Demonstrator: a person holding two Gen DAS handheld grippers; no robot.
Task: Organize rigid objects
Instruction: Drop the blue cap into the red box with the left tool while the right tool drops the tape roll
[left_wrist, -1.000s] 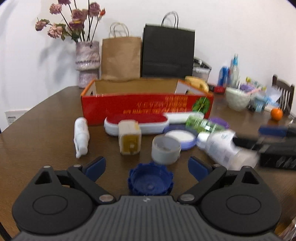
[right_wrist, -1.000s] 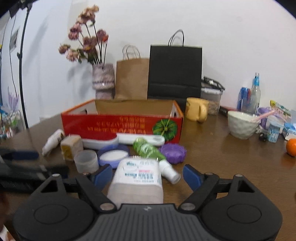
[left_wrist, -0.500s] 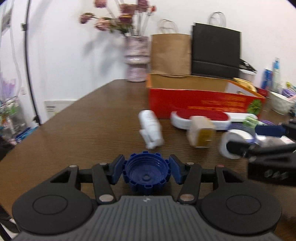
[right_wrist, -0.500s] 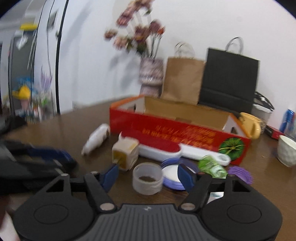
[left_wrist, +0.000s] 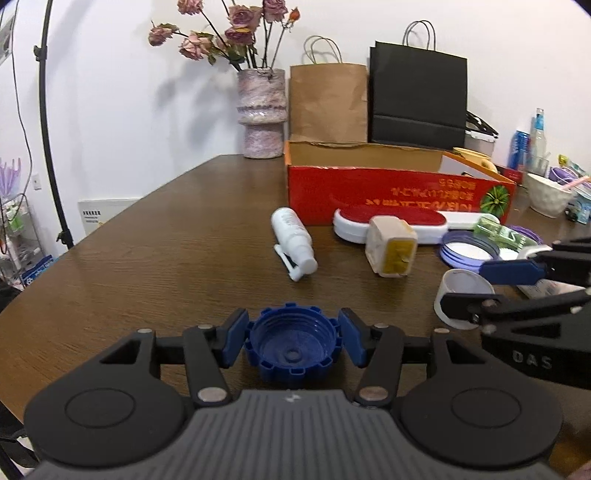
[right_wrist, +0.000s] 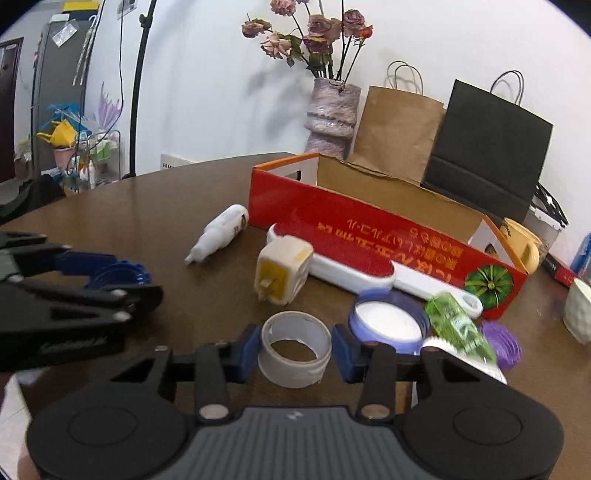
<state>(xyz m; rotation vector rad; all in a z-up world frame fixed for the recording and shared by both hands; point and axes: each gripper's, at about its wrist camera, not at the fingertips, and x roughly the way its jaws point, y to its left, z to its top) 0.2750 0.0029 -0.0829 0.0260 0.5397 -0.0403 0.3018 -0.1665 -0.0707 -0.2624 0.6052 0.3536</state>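
Observation:
My left gripper (left_wrist: 292, 342) is shut on a blue ridged cap (left_wrist: 292, 350), open side up, low over the wooden table (left_wrist: 155, 266). My right gripper (right_wrist: 294, 348) is shut on a white tape roll (right_wrist: 294, 348); the roll also shows in the left wrist view (left_wrist: 461, 291). A red open box (left_wrist: 399, 192) stands beyond. In front of it lie a white spray bottle (left_wrist: 293, 245), a red lint brush (left_wrist: 391, 221), a cream plug cube (left_wrist: 390, 245), a lilac lid (right_wrist: 388, 321), a green bottle (right_wrist: 458, 328) and a purple cap (right_wrist: 502, 343).
A vase of dried flowers (left_wrist: 261, 110), a brown paper bag (left_wrist: 328, 103) and a black bag (left_wrist: 417, 99) stand behind the box. A yellow mug (right_wrist: 522, 243), a white bowl (left_wrist: 548, 199) and bottles sit at the right. The table's left edge drops off near a light stand (left_wrist: 51, 147).
My left gripper closed on the blue cap and swung left. My right gripper left the white labelled bottle, moved left and closed on the tape roll.

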